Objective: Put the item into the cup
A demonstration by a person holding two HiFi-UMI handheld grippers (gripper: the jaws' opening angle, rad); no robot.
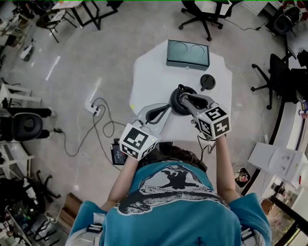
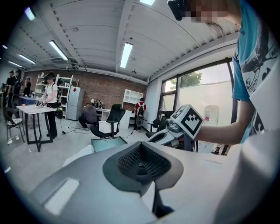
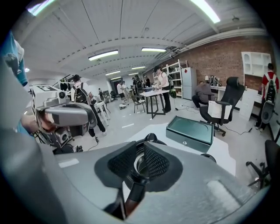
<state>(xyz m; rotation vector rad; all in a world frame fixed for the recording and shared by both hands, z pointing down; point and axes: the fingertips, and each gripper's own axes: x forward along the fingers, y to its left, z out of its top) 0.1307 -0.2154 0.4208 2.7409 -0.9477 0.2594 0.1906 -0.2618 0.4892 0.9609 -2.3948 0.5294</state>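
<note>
While the black cup [image 1: 179,102] sits at about the middle of the white worktop [image 1: 149,72], slightly toward the near edge, the right gripper [image 1: 188,100] is clamped on its rim. In the right gripper view the two ribbed pads [image 3: 156,162] stand close, with the cup's black rim and its steel inside showing between them. The cup is open on top. Nothing can be made out inside it.

Left gripper [image 1: 166,106] comes in from the near-left, its tip right at the cup's left side, touching or just beside. In the left gripper view its jaws are drawn together at the tips. A small dark shape shows between the pads, but I can't tell what it is or whether it is held.

Black lid [image 1: 207,81], round with a tab, lies flat on the worktop beyond the cup toward the right edge, apart from both grippers. Teal box [image 1: 187,54] with two round recesses in its top stands at the far edge, well apart from the cup.

The person in the teal printed shirt [image 1: 168,202] stands at the near edge, with both forearms reaching in. On the floor to the left of the worktop lie a power strip [image 1: 93,107] and looping cables [image 1: 103,127]. A black office chair [image 1: 204,14] stands beyond the far edge.
</note>
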